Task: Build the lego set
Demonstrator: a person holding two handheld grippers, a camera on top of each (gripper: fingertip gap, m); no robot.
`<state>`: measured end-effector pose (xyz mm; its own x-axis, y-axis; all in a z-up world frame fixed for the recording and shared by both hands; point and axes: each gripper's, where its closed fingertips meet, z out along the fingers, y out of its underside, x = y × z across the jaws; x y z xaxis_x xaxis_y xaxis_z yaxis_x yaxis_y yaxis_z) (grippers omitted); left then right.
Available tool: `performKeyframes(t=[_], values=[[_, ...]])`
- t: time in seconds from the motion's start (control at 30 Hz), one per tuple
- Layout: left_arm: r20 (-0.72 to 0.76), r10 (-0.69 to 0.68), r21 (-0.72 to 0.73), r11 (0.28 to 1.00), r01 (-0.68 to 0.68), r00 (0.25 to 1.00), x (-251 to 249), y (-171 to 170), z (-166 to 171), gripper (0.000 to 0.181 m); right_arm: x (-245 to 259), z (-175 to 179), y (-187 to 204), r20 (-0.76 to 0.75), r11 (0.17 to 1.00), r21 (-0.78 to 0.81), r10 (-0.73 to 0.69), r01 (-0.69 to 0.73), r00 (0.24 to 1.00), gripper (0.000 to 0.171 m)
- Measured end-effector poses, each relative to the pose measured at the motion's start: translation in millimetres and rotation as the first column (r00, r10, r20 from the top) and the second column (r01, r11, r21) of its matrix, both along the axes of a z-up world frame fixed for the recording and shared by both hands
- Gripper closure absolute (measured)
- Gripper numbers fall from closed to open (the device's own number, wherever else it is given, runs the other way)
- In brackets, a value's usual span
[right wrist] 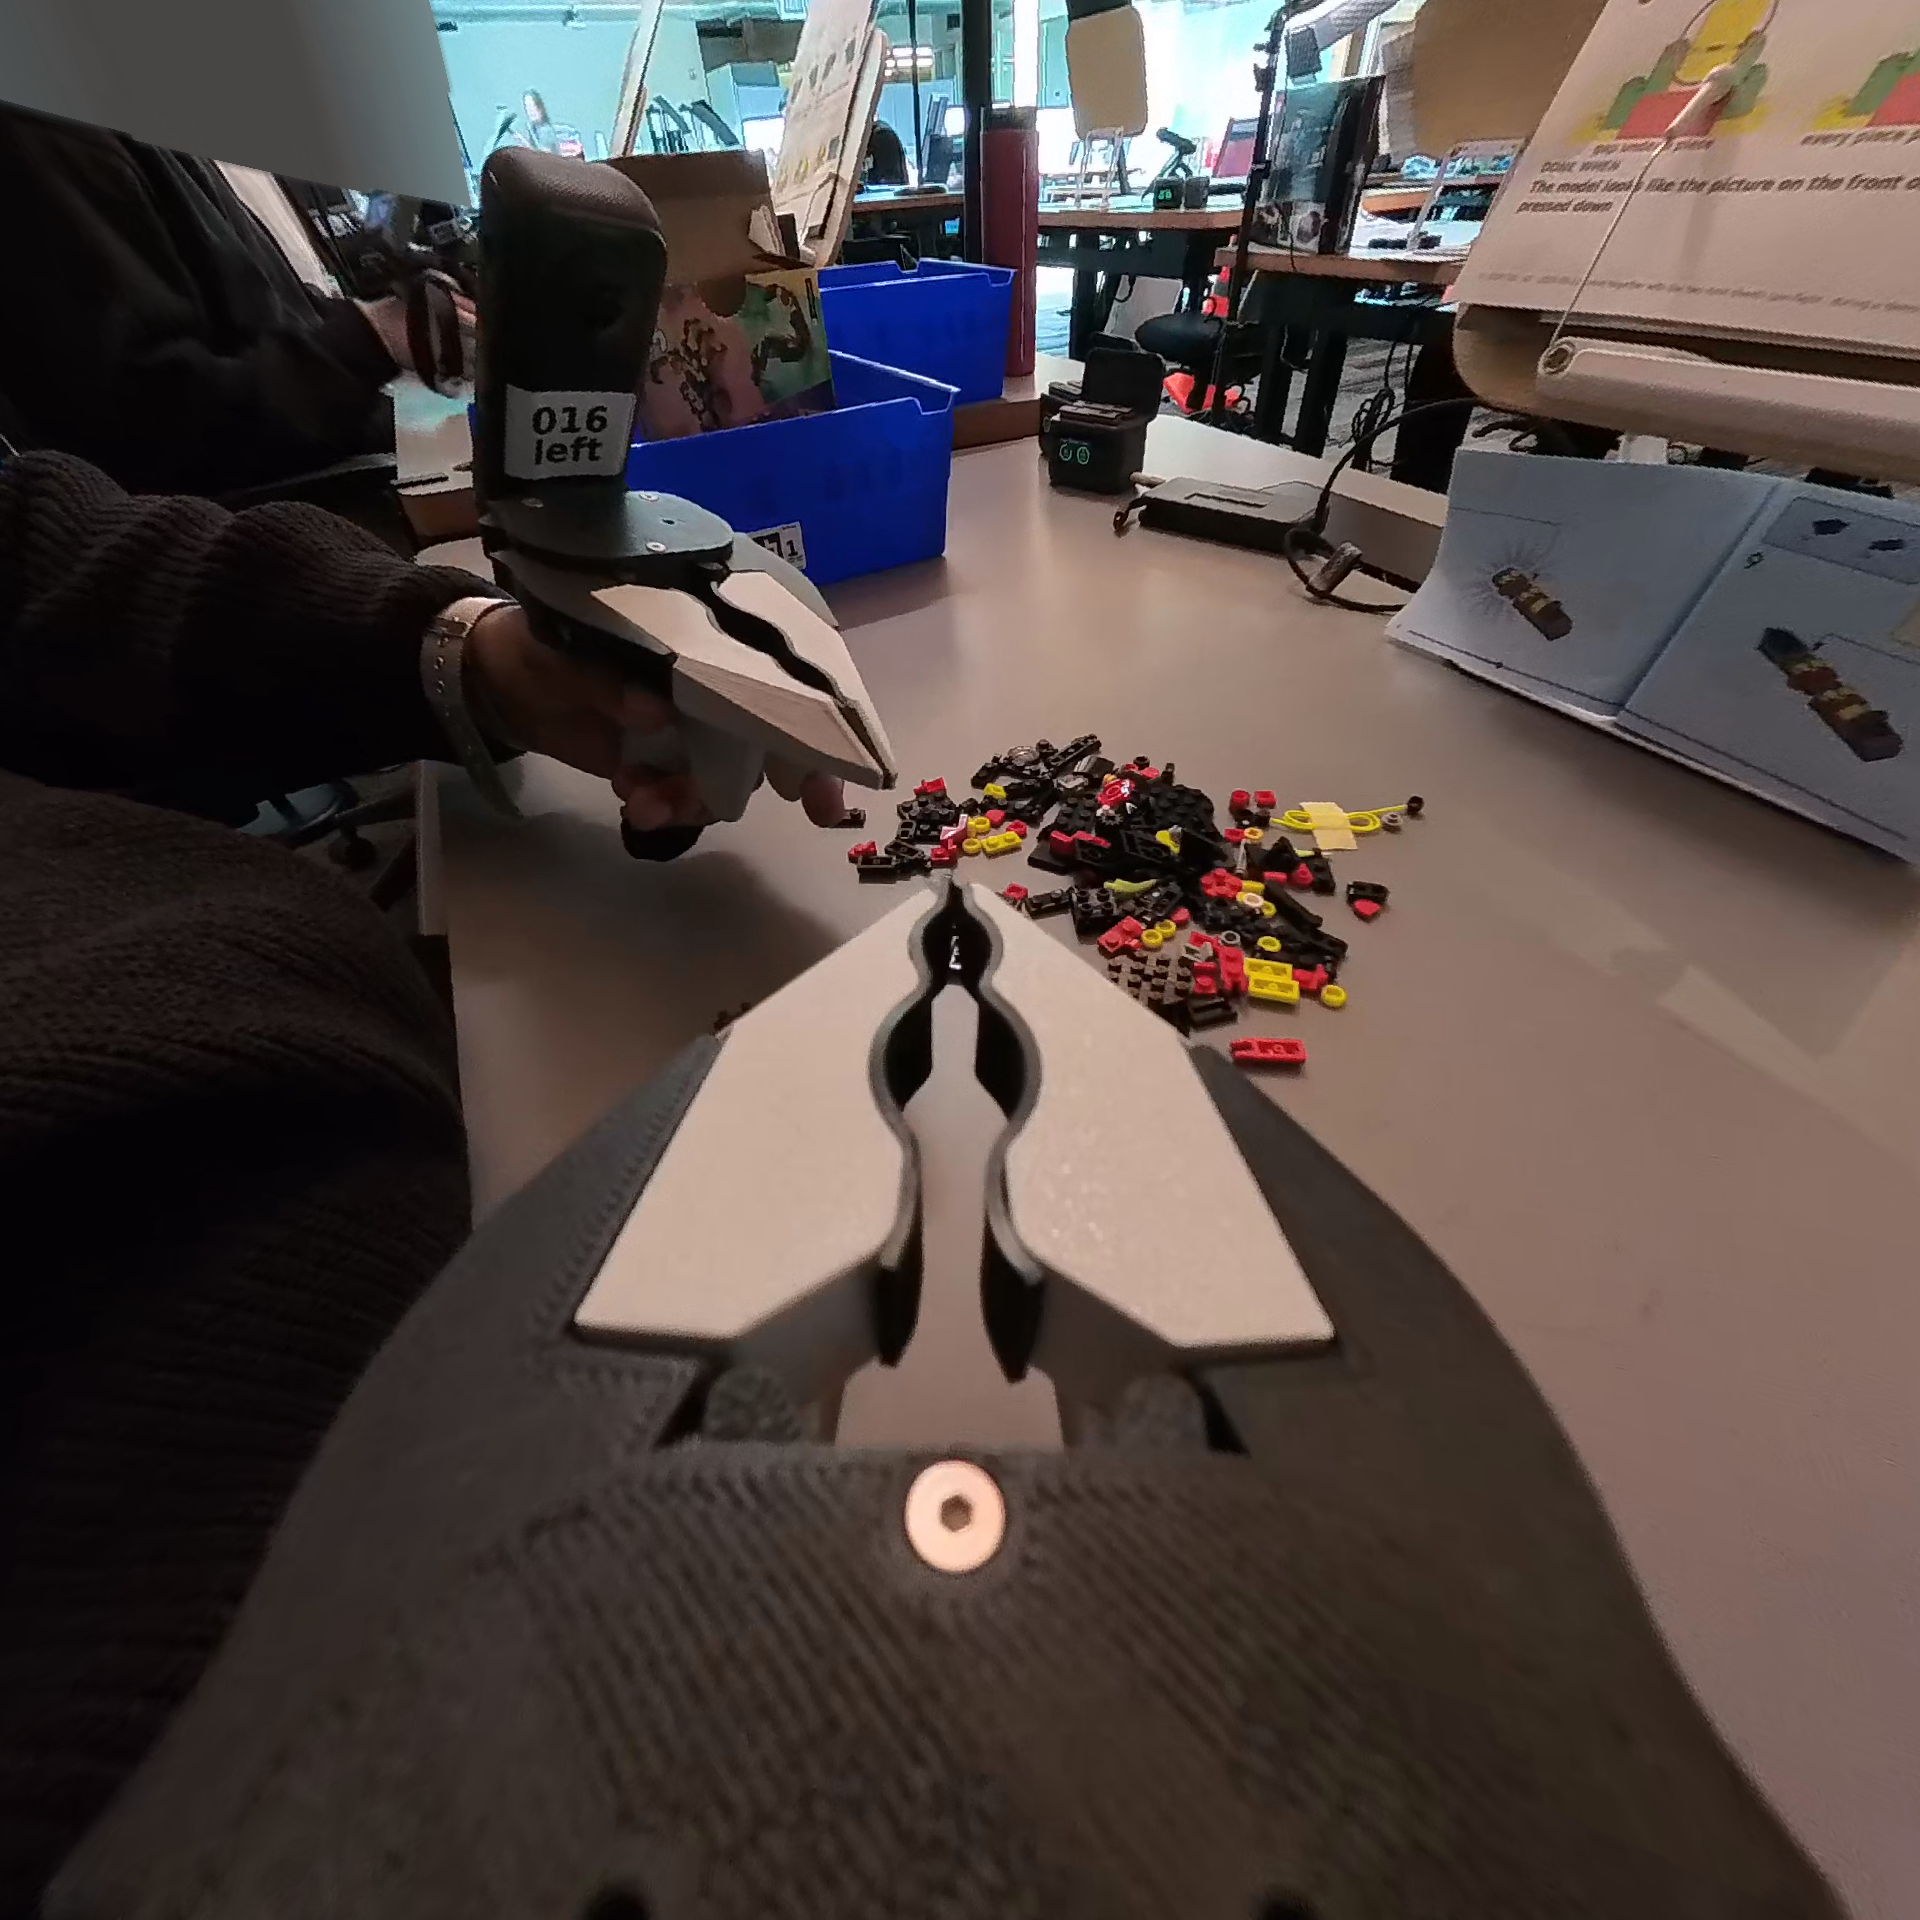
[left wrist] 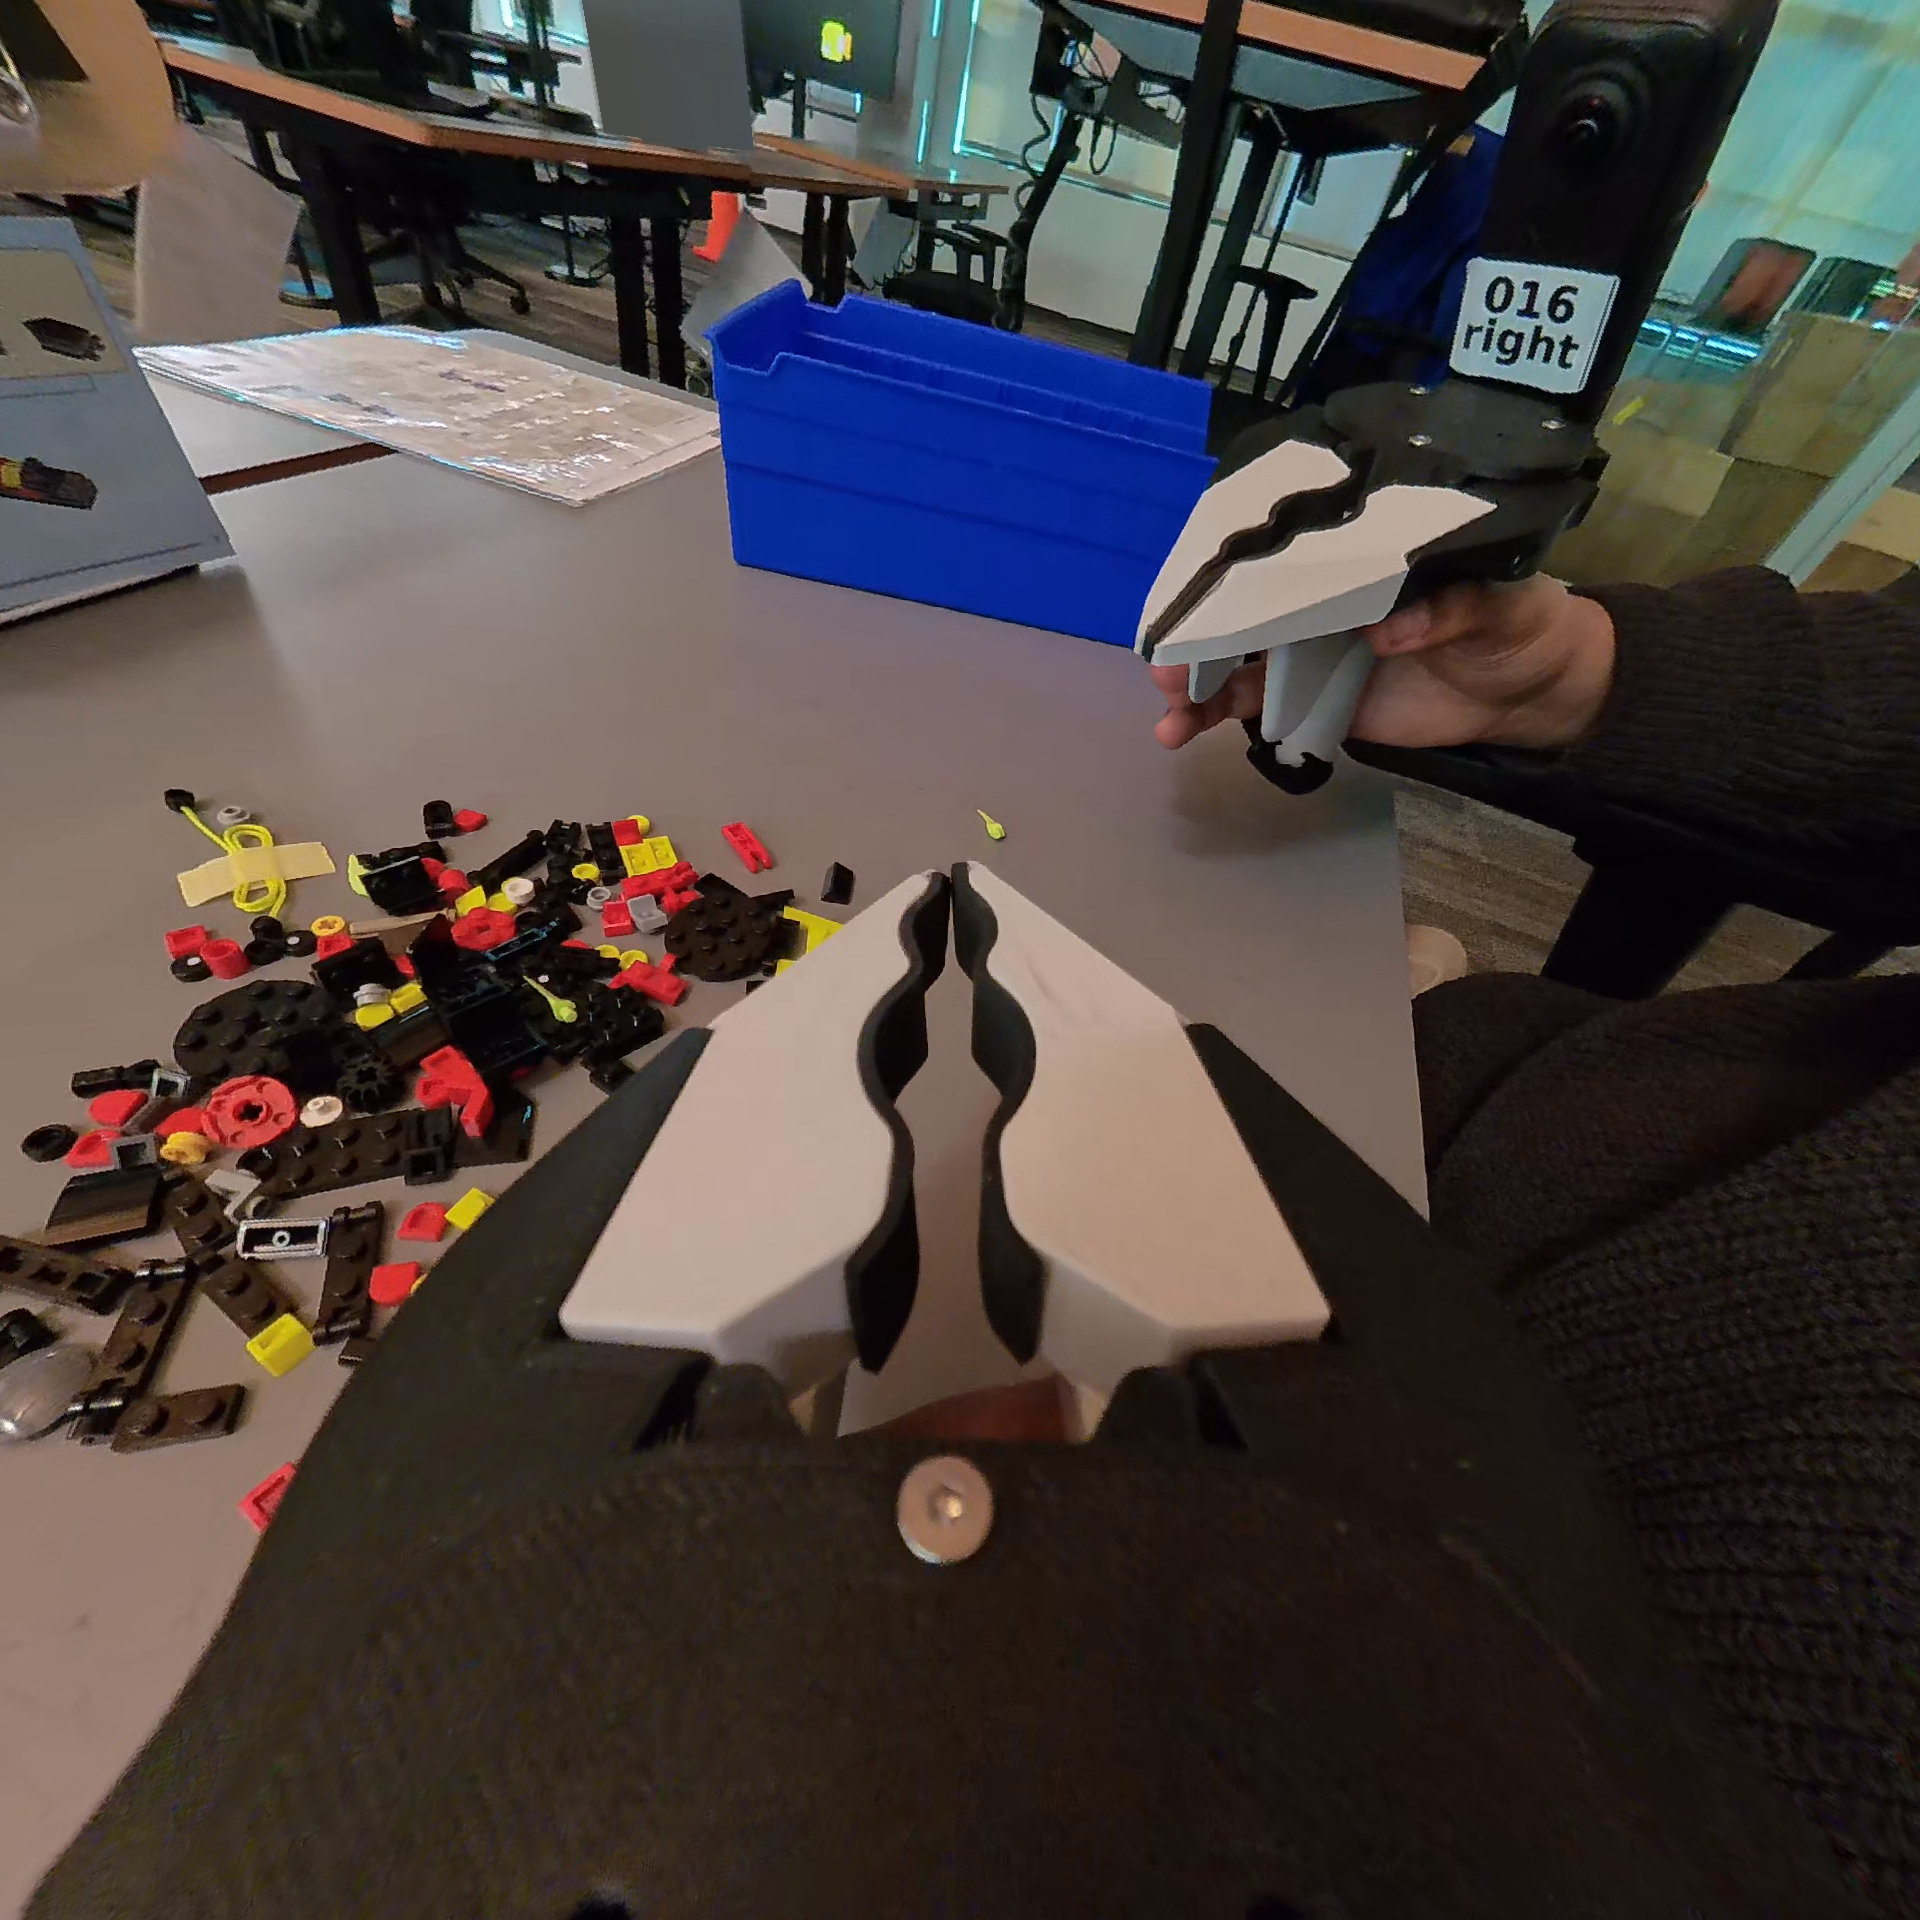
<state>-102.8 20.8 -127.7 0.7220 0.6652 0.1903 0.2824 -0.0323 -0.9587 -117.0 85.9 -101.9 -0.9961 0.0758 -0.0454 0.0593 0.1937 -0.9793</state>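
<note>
A pile of loose black, red and yellow lego pieces (left wrist: 416, 1018) lies on the grey table (left wrist: 623, 675); it also shows in the right wrist view (right wrist: 1143, 862). My left gripper (left wrist: 951, 878) is shut with nothing between its pads and hovers just right of the pile. It shows in the right wrist view (right wrist: 888, 779) with its tips at the pile's near edge. My right gripper (right wrist: 951, 891) is shut, short of the pile. A dark patch shows in the hollow behind its tips. In the left wrist view the right gripper (left wrist: 1148, 644) hangs above the table, and I see no piece in it.
A blue bin (left wrist: 956, 478) stands behind the pile, and further blue bins (right wrist: 810, 468) stand at the back. An open instruction booklet (right wrist: 1662, 613) lies at the right. A plastic-sleeved sheet (left wrist: 436, 405) lies at the far left. The table edge (left wrist: 1403, 935) runs close on the right. About 8 cm separates my left fingertips from my right.
</note>
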Motion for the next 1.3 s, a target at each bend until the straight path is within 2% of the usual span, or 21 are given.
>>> performKeyframes(t=[1.3], values=[[0.009,-0.006,-0.034,0.999,0.007,1.000,0.6,2.5,-6.8,0.178,3.2,-9.3,-2.2,-0.009,0.999,0.046,0.018,-0.017,1.000,0.171]])
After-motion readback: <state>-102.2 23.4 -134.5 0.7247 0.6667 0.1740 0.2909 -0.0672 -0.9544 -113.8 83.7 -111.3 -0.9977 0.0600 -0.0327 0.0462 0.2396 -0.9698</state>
